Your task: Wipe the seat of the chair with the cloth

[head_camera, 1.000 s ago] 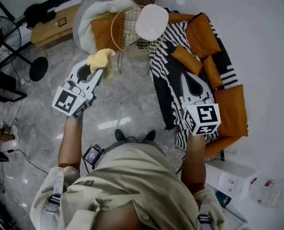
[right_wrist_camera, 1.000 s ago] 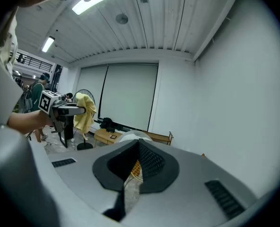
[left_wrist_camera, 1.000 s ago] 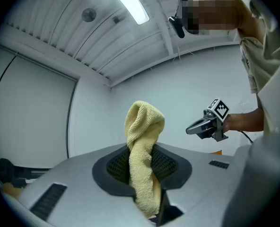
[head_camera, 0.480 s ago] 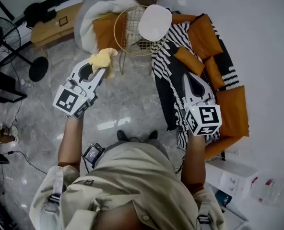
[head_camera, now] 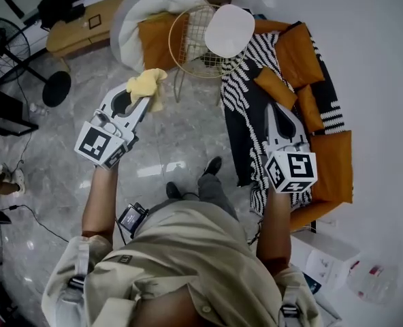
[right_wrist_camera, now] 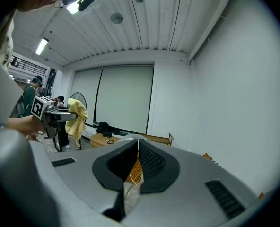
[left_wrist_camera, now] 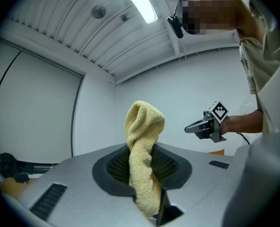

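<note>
Seen from above, a person holds a gripper in each hand over a grey marble floor [head_camera: 167, 148]. The left gripper [head_camera: 140, 97] has its tongs clamped on a yellow cloth [head_camera: 146, 85] — the fabric bunches above the tips and hangs below them. It is held in the air near the gold wire chair [head_camera: 191, 46], apart from its round white seat [head_camera: 229, 30]. The right gripper [head_camera: 276, 109] has its tongs pressed together, empty — it hovers over a black-and-white throw [head_camera: 246, 107] on an orange sofa [head_camera: 331, 162].
</note>
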Motion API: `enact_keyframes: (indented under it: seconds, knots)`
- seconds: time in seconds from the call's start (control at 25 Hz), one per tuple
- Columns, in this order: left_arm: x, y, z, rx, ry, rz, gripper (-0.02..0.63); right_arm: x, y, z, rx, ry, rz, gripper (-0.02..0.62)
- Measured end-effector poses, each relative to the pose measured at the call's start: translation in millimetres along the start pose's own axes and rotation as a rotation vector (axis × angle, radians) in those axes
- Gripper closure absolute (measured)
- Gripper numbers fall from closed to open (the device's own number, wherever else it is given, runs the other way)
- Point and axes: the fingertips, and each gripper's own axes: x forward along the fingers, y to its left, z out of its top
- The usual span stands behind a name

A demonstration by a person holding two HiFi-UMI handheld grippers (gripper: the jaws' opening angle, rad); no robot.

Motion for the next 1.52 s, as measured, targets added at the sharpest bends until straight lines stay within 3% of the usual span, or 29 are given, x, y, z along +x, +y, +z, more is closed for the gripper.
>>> enact_keyframes:
  seconds: [0.24,0.4,0.8,1.12,1.52]
  knots:
    - [22.6,26.4,-14.6,0.004,0.074,0.061,0.508,56.8,-29.1,-5.7,0.032,-0.003,0.040,0.571]
    - [50.2,49.5,-6.2,0.023,0.083,0.130,0.508,102.5,-52.7,-0.2,0.043,-0.012,0.083,0.571]
    - [139.2,56.5,-10.5,0.043,0.100,0.180,0.508,171.7,-136.7,2.9,0.036,-0.023,0.150,0.571]
    - [203.0,50.9,-20.7,0.041,0.124,0.165,0.508,193.3,-192.7,-10.8,0.056,-0.012,0.153,0.571]
    - [280.6,71.3,-32.8,0.026,0.119,0.072,0.508,210.5,-233.2,-29.0,0.086,0.034,0.080,0.571]
